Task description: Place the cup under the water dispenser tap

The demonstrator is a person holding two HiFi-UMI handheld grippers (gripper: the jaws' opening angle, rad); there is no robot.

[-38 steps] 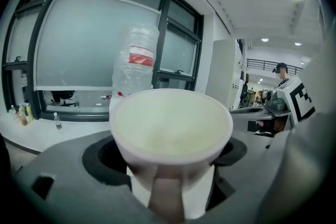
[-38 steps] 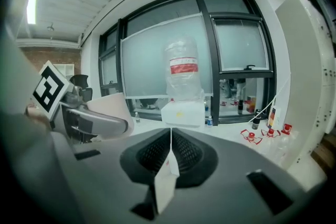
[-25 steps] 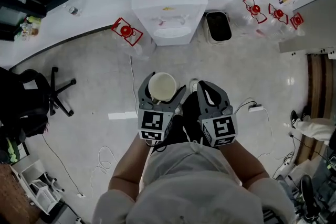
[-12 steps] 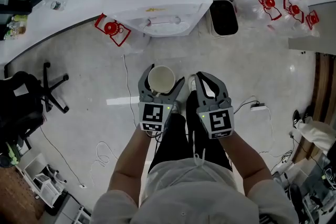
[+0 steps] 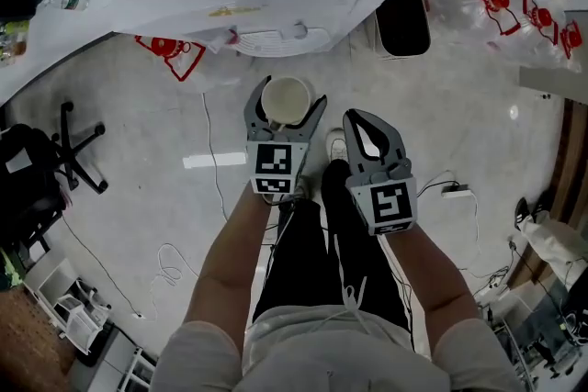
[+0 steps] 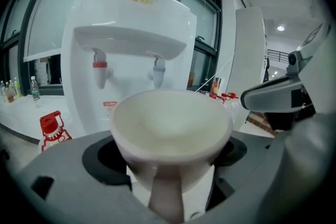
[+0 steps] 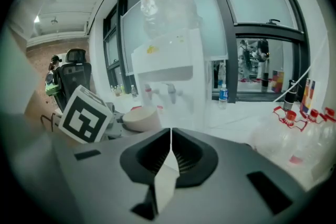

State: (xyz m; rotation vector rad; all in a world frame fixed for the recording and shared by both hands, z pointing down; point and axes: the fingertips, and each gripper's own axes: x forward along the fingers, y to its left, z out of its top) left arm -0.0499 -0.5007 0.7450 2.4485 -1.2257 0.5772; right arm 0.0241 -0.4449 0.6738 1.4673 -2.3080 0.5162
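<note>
Tools: two, one in each hand, each with one marker cube (image 5: 273,168).

Left tool (image 5: 287,95): spread wide, jaws pinching one white cup (image 6: 172,126) by its sides. Cup upright and empty, handle turned back toward the hand. Held in the air in front of the dispenser (image 6: 131,29), below the level of both taps and not under either. In the head view, close to the dispenser's front edge.

Right tool (image 7: 170,136): pressed together, jaw tips meeting along one line, nothing between them. Held just beside the left tool, level with it, touching nothing.

Count of other items:
- One white dispenser with one clear bottle (image 7: 168,0) upended on top.
- Two taps: red tap (image 6: 100,68) on the left, pale tap (image 6: 157,71) on the right.
- Four red handles in the head view: one (image 5: 170,50) left of the dispenser, three (image 5: 531,6) to its right, on clear plastic bottles.
- One black bin (image 5: 402,14) just right of the dispenser.
- One black chair (image 5: 50,156) at far left, well apart from the dispenser.
- One white power strip (image 5: 455,191) on the floor at right.

Surface and room: grey polished floor (image 5: 138,124), glossy, with loose cables (image 5: 175,266) trailing across it. Dark-framed windows (image 7: 257,34) behind the dispenser, with small bottles (image 6: 34,93) standing along a white ledge below them.
</note>
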